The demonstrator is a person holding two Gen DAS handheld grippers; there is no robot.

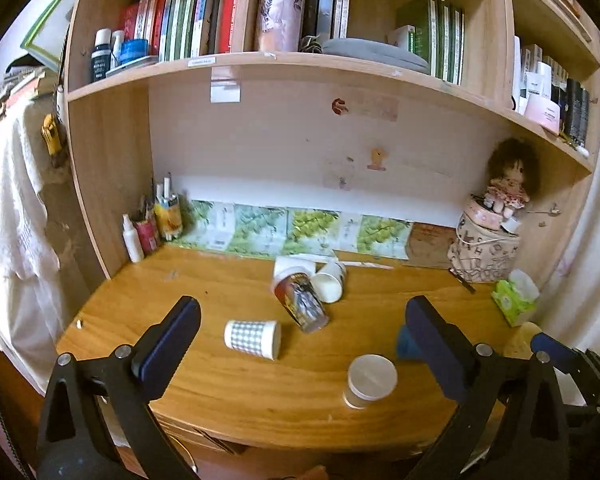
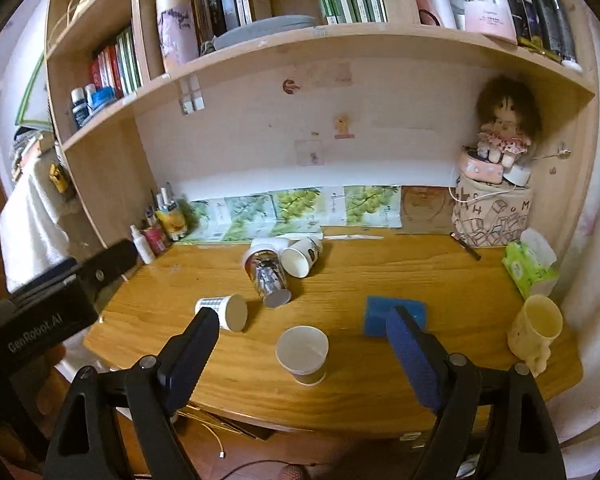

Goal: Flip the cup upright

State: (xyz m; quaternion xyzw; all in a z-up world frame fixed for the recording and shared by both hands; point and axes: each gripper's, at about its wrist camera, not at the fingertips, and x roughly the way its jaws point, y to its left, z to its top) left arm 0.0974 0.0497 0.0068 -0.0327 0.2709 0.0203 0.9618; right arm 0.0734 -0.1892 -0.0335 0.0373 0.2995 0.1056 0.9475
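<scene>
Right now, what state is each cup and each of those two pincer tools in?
Grey-checked paper cup: on its side.
Shiny printed cup: on its side.
White paper cup: on its side, mouth toward the cameras.
Brown-sleeved paper cup: upside down.
Cream plastic mug: upright.
Left gripper: open, empty.
Right gripper: open, empty.

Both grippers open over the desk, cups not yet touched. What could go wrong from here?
1. The upside-down paper cup sits near the desk's front edge; a nudge might push it off.
2. The checkered cup lies on its side and may roll when touched.
3. The printed cup and white cup lie together; grabbing one may shift the other.
</scene>
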